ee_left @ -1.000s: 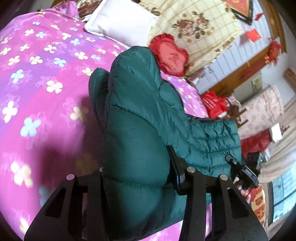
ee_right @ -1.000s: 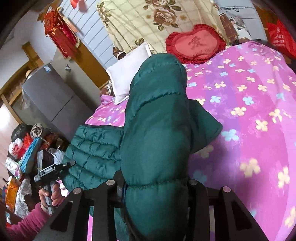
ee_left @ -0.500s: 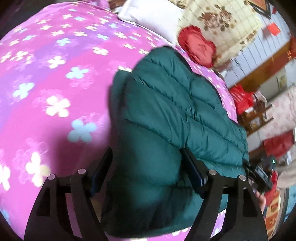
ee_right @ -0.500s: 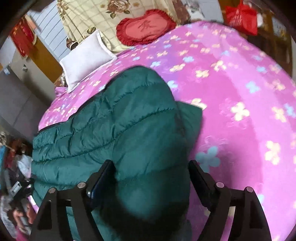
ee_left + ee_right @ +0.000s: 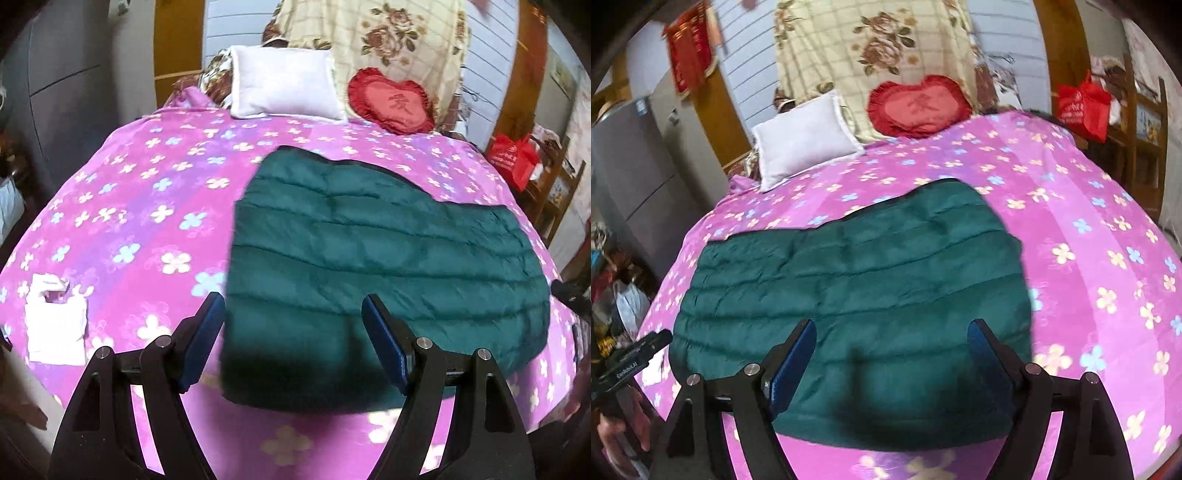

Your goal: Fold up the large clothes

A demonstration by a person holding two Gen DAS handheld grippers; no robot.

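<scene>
- We see the dark green quilted puffer jacket lying flat and folded on the pink flower-print bedspread
- Our left gripper hovers over the jacket's near edge, jaws spread wide, grasping nothing
- Our right gripper hovers over that same near edge, likewise released
- Beyond the jacket, at the head of the bed, sit a white rectangular pillow and a red heart-shaped cushion
- A crumpled white plastic bag lies well apart from the jacket, off its left side

Green jacket lies flat beneath spread-fingered left gripper.
</scene>
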